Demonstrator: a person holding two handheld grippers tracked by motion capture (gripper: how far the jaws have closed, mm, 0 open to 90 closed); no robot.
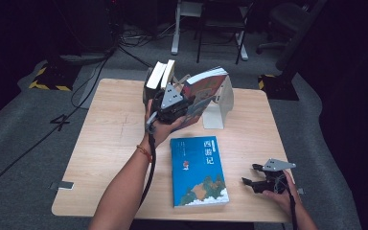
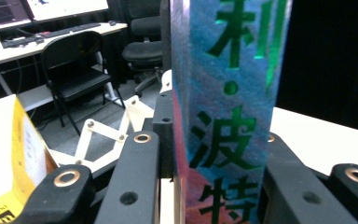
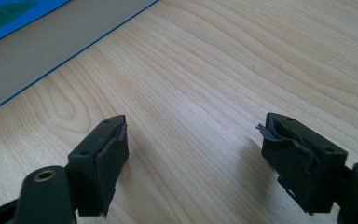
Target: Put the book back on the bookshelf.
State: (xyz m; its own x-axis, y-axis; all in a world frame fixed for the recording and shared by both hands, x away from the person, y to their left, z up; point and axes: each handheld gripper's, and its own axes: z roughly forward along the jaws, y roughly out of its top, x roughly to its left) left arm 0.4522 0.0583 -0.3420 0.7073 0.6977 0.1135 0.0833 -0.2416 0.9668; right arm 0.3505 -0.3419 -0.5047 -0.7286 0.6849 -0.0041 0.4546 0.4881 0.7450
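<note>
Right tongs (image 1: 255, 175) sit low at the near edge of the bench (image 1: 110, 143), jaws spread wide with nothing but bare wood between them. The blue book (image 1: 199, 170) lies flat just off to their side, untouched, its edge showing at the corner of the right gripper view.

Farther out, the left tongs (image 1: 172, 108) are clamped on a colourful book (image 2: 223, 116). The jaws pinch it by the spine, with green characters running up between them. It is held tilted, up off the bench. Beside it stand the pale books (image 1: 160, 75) already leaning in the row, and on the other side the white bookend (image 1: 220, 103).

The danger, I'd say: a thick book gripped by a narrow strip of spine can swing or slide in the pads. Coming in tilted, its corner could catch the leaning books and tip them, or shove the bookend outward. If the slot is tight, forcing it may twist the book free.
</note>
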